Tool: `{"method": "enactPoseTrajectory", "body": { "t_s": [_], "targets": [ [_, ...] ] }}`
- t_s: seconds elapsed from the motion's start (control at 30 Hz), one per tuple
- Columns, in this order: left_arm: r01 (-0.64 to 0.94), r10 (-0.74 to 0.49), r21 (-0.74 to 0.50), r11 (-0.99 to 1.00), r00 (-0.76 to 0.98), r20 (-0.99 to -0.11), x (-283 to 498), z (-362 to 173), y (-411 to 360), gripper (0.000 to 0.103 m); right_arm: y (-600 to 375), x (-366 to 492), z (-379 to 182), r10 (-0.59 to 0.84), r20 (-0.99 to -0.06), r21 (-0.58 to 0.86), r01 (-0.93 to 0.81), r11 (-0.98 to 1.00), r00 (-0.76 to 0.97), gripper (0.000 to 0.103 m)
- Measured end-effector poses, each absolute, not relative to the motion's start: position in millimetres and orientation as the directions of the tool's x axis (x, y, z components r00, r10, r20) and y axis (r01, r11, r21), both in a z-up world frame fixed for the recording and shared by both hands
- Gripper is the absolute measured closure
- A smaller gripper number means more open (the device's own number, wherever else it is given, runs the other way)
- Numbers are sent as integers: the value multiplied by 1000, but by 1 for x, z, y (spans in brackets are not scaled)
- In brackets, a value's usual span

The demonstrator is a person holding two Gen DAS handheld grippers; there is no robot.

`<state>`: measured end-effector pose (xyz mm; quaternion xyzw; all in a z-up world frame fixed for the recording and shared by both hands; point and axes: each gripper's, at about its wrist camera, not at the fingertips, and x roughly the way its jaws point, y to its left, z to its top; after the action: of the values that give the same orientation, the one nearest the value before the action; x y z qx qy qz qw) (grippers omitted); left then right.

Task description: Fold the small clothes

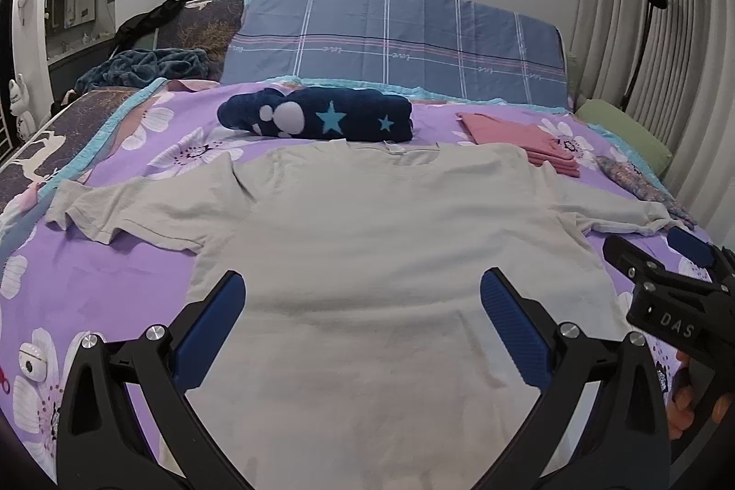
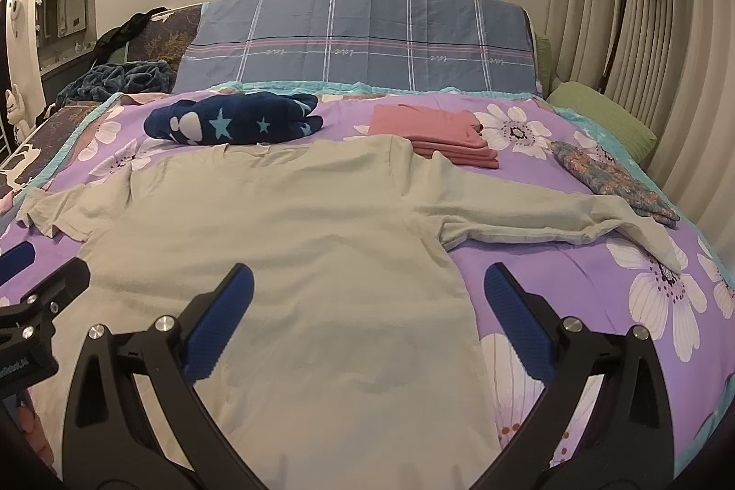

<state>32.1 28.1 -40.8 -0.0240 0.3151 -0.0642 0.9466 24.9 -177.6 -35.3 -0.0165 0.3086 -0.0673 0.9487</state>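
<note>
left gripper (image 1: 363, 334) wide open, holding nothing | right gripper (image 2: 367, 327) wide open, empty too | grey T-shirt (image 1: 367, 242) spread flat on bed (image 1: 115, 288) | soft, light, floppy | best grabbed by sleeve (image 2: 528, 214) or hem corners

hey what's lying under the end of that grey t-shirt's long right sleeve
The pale grey T-shirt sleeve end drapes over a small floral patterned cloth, on the purple flowered bedspread. How far the cloth extends under the sleeve is hidden.
</note>
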Motion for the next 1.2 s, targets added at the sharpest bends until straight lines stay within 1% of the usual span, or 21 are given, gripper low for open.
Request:
{"method": "enactPoseTrajectory", "body": {
  "t_s": [0.13, 0.27, 0.33, 0.47, 0.53, 0.6, 0.63, 0.67, 0.7, 0.73, 0.93, 1.13, 1.17, 1.2],
  "targets": [
    [140, -186, -123, 982, 781, -596, 40, -45, 40, 1, -177, 33, -33, -150, -579, -93, 118, 989, 802, 2],
    [110, -206, -189, 976, 751, -627, 56, -56, 70, 2, -176, 41, -33, -165, -574, -127, 112, 986, 802, 2],
    [73, -187, -199, 977, 741, -645, 64, -64, 90, 8, -176, 45, -34, -181, -570, -154, 112, 982, 802, 2],
    [-71, -100, -218, 973, 725, -682, 85, -85, 153, 26, -183, 54, -41, -224, -574, -194, 134, 972, 788, 2],
    [-151, -66, -247, 957, 715, -696, 95, -94, 194, 31, -189, 59, -46, -236, -586, -190, 151, 970, 775, 2],
    [-250, -23, -279, 927, 707, -707, 106, -103, 241, 42, -193, 64, -49, -241, -598, -185, 161, 969, 765, 2],
    [-279, -18, -304, 911, 709, -705, 110, -105, 260, 45, -195, 68, -53, -248, -605, -187, 168, 968, 756, 2],
    [-314, -13, -334, 889, 711, -703, 114, -110, 284, 51, -195, 70, -55, -254, -608, -192, 171, 966, 752, 2],
    [-336, -9, -348, 875, 709, -705, 117, -113, 296, 54, -196, 73, -57, -261, -611, -198, 175, 964, 747, 2],
    [-377, -3, -378, 846, 704, -710, 123, -120, 321, 54, -197, 77, -60, -268, -616, -204, 178, 962, 741, 2],
    [-502, -15, -504, 703, 698, -716, 161, -150, 406, 54, -193, 97, -70, -273, -637, -213, 176, 961, 721, 2],
    [-590, 26, -559, 582, 702, -712, 198, -165, 456, 54, -183, 110, -77, -277, -643, -239, 156, 958, 714, 2],
    [-594, 31, -564, 574, 704, -710, 200, -165, 460, 58, -182, 113, -78, -280, -644, -243, 156, 957, 712, 2],
    [-598, 39, -566, 567, 706, -707, 205, -164, 464, 69, -181, 114, -79, -282, -645, -247, 156, 956, 710, 2]
  ]
}}
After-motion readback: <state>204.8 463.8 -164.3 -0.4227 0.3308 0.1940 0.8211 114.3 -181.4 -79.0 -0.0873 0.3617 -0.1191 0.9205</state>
